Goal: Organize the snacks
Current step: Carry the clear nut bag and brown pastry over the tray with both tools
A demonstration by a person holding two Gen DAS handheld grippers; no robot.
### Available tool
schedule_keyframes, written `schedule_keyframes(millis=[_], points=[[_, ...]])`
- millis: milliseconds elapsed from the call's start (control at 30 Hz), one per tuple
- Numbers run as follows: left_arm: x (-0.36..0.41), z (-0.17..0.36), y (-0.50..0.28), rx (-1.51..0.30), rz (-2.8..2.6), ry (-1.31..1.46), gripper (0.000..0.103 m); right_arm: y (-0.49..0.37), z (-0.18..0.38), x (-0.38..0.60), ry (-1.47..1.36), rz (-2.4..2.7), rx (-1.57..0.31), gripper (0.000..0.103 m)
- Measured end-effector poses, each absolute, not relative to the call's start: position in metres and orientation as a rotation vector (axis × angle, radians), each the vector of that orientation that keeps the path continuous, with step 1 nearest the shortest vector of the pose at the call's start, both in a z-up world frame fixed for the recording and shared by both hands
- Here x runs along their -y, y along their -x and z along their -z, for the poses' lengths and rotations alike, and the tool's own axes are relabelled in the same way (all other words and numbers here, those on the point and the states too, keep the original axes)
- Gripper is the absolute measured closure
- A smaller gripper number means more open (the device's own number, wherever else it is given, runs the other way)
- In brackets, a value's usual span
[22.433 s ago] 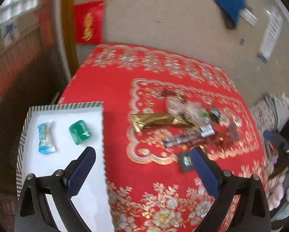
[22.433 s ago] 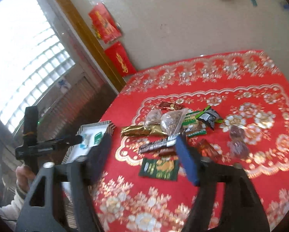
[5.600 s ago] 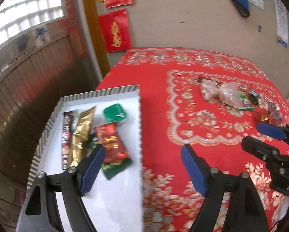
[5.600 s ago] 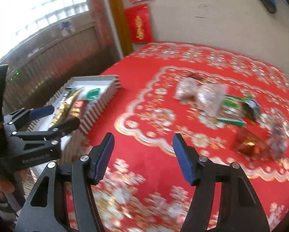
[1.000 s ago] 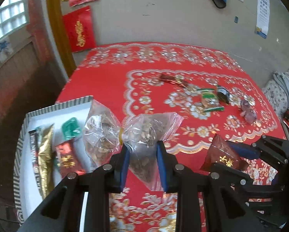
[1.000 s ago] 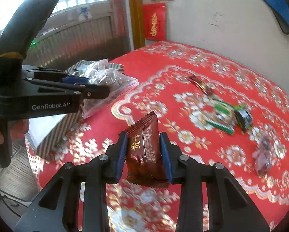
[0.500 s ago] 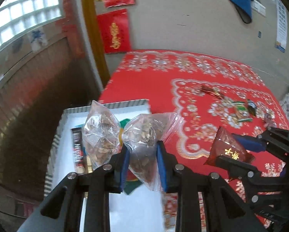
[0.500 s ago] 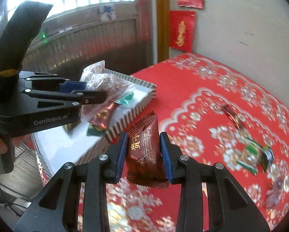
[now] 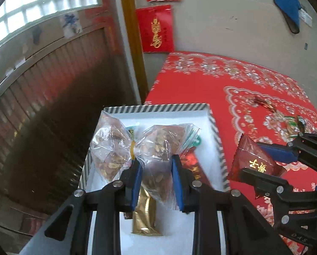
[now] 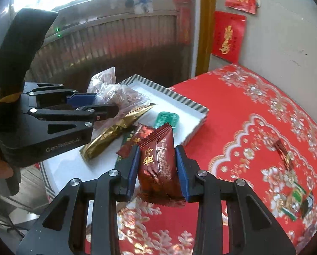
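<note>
My left gripper (image 9: 156,170) is shut on a clear bag of nuts (image 9: 156,146), with a second clear bag (image 9: 109,148) hanging joined at its left; both hover over the white box with the striped rim (image 9: 158,107). In the box lie a gold packet (image 9: 146,218), a red packet (image 9: 193,167) and a green packet (image 10: 166,119). My right gripper (image 10: 157,165) is shut on a dark red snack packet (image 10: 158,163), held upright just beside the box's right rim. The left gripper (image 10: 107,106) also shows in the right wrist view with the clear bag (image 10: 116,93).
The red patterned tablecloth (image 9: 201,89) covers the table; several loose snacks (image 10: 294,199) lie at its right. The box sits at the table's left edge. Behind it are a dark slatted wall (image 9: 52,80), a wooden post (image 9: 133,38) and red wall hangings (image 9: 156,29).
Both grippers have moved left with their loads. The clear bags now hang over the box, and the dark red packet has come up to the box's right rim.
</note>
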State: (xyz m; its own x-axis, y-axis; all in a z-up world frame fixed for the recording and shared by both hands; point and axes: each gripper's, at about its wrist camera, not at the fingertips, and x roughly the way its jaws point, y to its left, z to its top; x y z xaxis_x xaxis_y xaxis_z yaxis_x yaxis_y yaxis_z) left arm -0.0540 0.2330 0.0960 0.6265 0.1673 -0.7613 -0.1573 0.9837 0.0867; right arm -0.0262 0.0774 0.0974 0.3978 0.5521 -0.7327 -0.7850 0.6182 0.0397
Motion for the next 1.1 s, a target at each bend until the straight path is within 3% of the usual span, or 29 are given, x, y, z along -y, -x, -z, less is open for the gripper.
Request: schedule_keyframes(millis=[1100], points=[[-0.272, -0.054, 0.048, -0.926, -0.285, -0.003, 0.074, 0.035, -0.042, -0.143, 0.390, -0.966, -0.896, 0.070]])
